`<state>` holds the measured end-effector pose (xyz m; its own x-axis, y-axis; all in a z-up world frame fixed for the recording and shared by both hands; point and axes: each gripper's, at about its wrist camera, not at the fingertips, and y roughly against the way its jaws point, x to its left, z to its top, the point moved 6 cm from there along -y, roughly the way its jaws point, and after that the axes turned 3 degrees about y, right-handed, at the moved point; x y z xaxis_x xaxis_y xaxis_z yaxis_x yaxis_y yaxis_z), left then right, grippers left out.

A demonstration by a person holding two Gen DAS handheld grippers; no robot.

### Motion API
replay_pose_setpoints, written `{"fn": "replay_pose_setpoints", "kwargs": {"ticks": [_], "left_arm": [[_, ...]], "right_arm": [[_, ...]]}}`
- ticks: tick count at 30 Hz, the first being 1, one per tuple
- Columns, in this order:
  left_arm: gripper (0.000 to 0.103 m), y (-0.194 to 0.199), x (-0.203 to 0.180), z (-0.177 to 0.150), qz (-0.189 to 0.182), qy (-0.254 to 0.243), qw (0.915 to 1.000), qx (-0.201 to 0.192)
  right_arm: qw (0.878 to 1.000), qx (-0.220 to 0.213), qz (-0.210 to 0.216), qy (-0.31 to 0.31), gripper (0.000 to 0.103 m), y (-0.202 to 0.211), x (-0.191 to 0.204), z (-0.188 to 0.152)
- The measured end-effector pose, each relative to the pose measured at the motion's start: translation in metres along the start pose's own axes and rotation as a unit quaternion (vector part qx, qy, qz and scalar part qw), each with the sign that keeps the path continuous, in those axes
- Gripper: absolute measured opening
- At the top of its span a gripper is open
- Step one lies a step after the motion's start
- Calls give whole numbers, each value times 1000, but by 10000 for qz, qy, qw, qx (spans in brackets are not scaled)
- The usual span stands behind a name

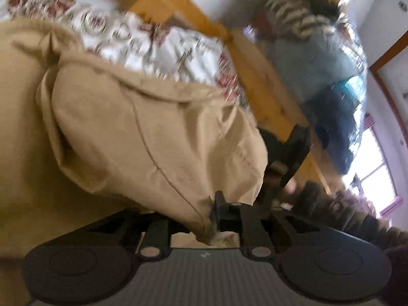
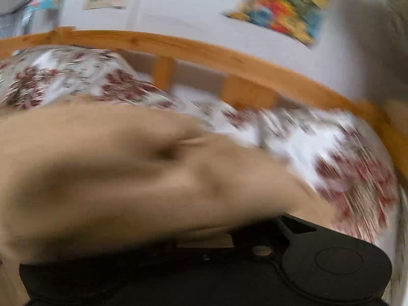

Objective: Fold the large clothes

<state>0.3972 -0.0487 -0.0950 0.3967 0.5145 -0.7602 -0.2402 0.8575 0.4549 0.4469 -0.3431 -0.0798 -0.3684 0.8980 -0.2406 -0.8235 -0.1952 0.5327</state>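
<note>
A large tan garment (image 1: 127,132) lies heaped on a bed with a floral sheet (image 1: 158,48). One gathered corner of it runs down between the jaws of my left gripper (image 1: 210,213), which pinch it; only the right finger (image 1: 221,202) shows. In the left wrist view my right gripper (image 1: 295,148) hangs just off the garment's right edge, held by a hand in a dark striped sleeve (image 1: 357,219). In the right wrist view the blurred tan garment (image 2: 114,173) covers the fingers above the black gripper body (image 2: 318,260), so a grip on cloth cannot be seen.
A wooden bed rail (image 1: 255,76) (image 2: 204,51) borders the far side of the floral sheet (image 2: 344,158). Beyond it stands a blurred blue and striped heap (image 1: 321,58). Colourful posters (image 2: 280,7) hang on the white wall. A bright window (image 1: 377,178) is at the right.
</note>
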Motion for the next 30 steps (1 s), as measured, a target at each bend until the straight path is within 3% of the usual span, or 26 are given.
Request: {"fn": "replay_pose_setpoints", "kwargs": {"ticks": [2, 5, 7, 10, 14, 15, 17, 19, 21, 22, 24, 26, 27, 29, 30], "left_arm": [[47, 0, 8, -9, 193, 18, 9996, 185], [67, 9, 17, -20, 509, -20, 9983, 281], [74, 21, 23, -26, 623, 50, 9977, 253], [80, 46, 32, -29, 808, 204, 9965, -7], [80, 78, 44, -12, 1278, 246, 9886, -754], [80, 82, 47, -5, 1385, 277, 9857, -923], [79, 83, 49, 13, 1508, 283, 9815, -1142], [79, 77, 51, 29, 1727, 202, 9774, -1201], [79, 67, 53, 45, 1835, 227, 9751, -1223], [79, 64, 57, 52, 1877, 292, 9741, -1231], [65, 48, 62, 62, 2018, 425, 9713, -1187], [25, 35, 65, 69, 2197, 441, 9685, -1083], [20, 34, 63, 71, 2320, 343, 9655, -1130], [11, 35, 55, 70, 2343, 90, 9619, -1404], [10, 38, 48, 69, 2369, -59, 9591, -1549]], "right_arm": [[9987, 126, -140, -472, 4, 8, -18, -14], [9935, 191, -212, -1101, 6, 22, -35, -27], [9868, 199, -153, -1599, 10, 35, -43, -34], [9713, 136, 21, -2376, 21, 52, -51, -43], [9442, 26, 566, -3245, 43, 64, -48, -41], [9435, 85, 698, -3239, 47, 63, -42, -39], [9559, 276, 659, -2850, 61, 58, -27, -36], [9637, 528, 502, -2569, 61, 49, -18, -36], [9636, 631, 364, -2570, 62, 43, -14, -37], [9631, 609, 316, -2603, 62, 41, -13, -36], [9625, 536, 222, -2649, 59, 37, -14, -34], [9644, 418, 90, -2608, 33, 33, -16, -31], [9656, 394, 78, -2569, 29, 30, -15, -30], [9711, 316, 36, -2365, 8, 25, -9, -22], [9765, 181, -89, -2147, 8, 25, -5, -14]]}}
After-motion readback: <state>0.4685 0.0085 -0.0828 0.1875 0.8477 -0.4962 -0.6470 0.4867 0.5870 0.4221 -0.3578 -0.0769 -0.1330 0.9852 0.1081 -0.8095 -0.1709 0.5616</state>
